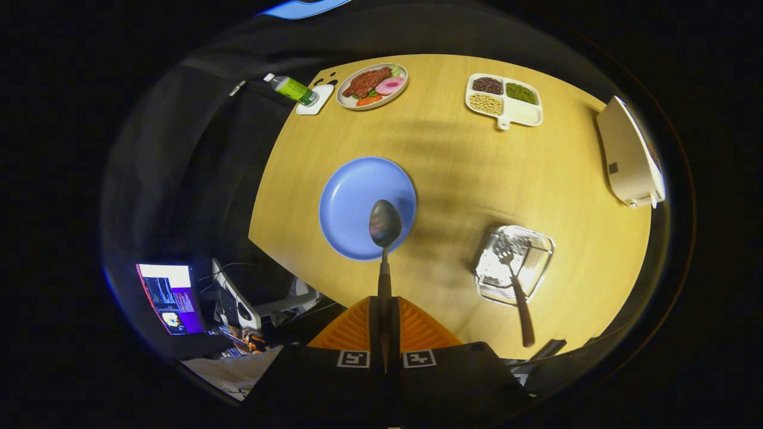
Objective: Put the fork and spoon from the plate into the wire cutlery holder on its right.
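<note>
A pale wooden tabletop (465, 173) filled the booth, seen from well above. The tongs (384, 333) were closed narrow on the handle of the spoon (384, 225), both fingers pressing it, with its bowl held out ahead of them above the blue plate (351, 196), which lay bare. To the plate's right stood the wire cutlery holder (536, 247), with the fork (517, 286) already in it, head down and handle leaning out toward the tongs. Far across the tabletop sat a plate of food (372, 86), a divided tray of beans (503, 100) and a bottle (292, 89).

The risk I judged lay in the carry: gripped only by its thin handle, the spoon could swivel or slip. Lowering it might also knock the fork's leaning handle or tip the light holder.
</note>
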